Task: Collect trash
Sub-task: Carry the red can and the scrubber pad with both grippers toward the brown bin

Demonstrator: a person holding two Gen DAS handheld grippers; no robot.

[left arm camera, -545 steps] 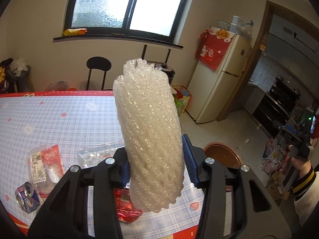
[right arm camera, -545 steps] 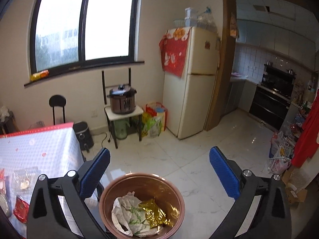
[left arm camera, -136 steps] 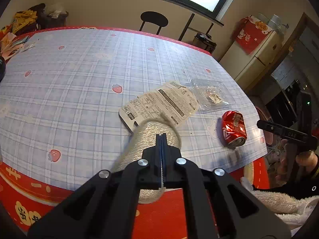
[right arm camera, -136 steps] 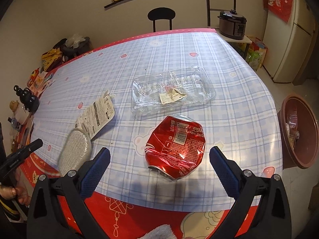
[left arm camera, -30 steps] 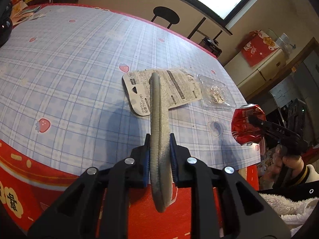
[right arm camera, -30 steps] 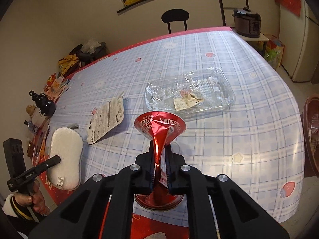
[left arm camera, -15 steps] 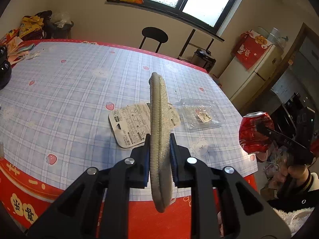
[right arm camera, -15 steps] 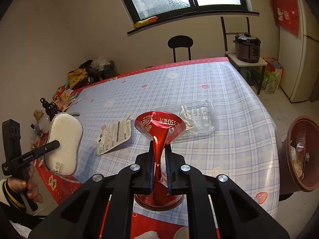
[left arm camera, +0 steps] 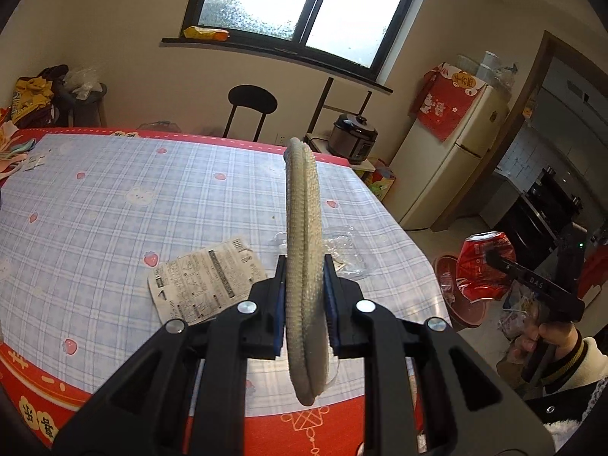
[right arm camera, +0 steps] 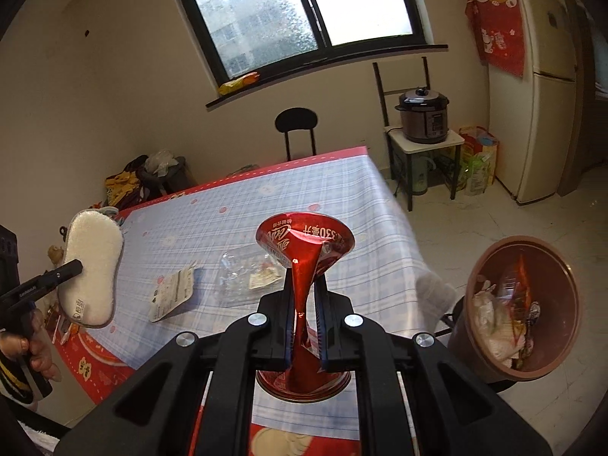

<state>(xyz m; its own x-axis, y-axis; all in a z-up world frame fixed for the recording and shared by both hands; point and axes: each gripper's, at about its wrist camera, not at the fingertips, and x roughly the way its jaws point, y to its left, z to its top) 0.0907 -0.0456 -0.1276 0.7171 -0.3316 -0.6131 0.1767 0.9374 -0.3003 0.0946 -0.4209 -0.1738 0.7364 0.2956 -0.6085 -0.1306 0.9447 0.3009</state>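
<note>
The left gripper (left arm camera: 304, 304) squeezes a flat grey-white sponge pad (left arm camera: 304, 266) on its edge. The right gripper (right arm camera: 305, 326) pinches a squashed red drink can (right arm camera: 304, 258). Both are up over the checked table (right arm camera: 235, 224), probably heading for the round brown trash bin (right arm camera: 475, 304).

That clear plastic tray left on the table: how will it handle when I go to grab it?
The clear plastic tray looks thin and crinkled, so it will likely flex or buckle under the tool rather than stay stiff. It seems very light, holding only a paper scrap, so a nudge may slide it across the smooth tablecloth.
</note>
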